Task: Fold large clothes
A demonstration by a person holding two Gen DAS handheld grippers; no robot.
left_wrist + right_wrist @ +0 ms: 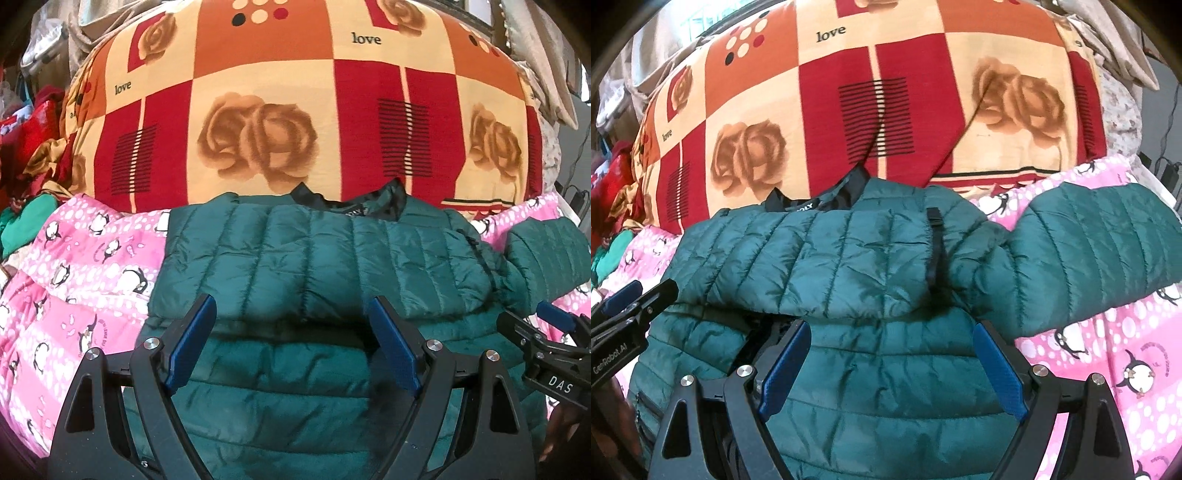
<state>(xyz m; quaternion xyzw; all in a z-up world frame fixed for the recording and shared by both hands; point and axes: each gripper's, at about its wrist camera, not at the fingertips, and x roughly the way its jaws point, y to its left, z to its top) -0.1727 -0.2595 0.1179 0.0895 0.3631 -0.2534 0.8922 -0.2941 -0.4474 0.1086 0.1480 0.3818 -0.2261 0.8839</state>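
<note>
The green puffer jacket [871, 258] lies on the pink penguin blanket [1108, 350] spread over a bed, its black collar [827, 195] pointing toward the big rose-patterned quilt [820, 110] heaped just behind it. One fold already looks made: a padded upper layer sits across the lower body of the jacket, its rounded edge running from side to side. One sleeve [1100, 251] sticks out from the jacket's right shoulder, lying loose on the blanket. The left tongs [291, 343] are spread wide and hold nothing, poised over the jacket's lower body just short of that folded edge. The right tongs [892, 365] are likewise spread and empty, over the same lower panel, close beside the left ones. As I judge it, the loose sleeve is the main worry: if the next fold is taken across the body without first bringing that sleeve in, it will trail outside the bundle. The slick, puffy shell is another risk, since a shallow pinch may catch only the top skin and slide off, letting the padded layer spring back open. Trapped air could also push the fold apart once released. With both tools so near each other over the jacket's middle, they might knock together, or lift unevenly and skew the edge. A pinch too deep might drag the blanket beneath along with it.
</note>
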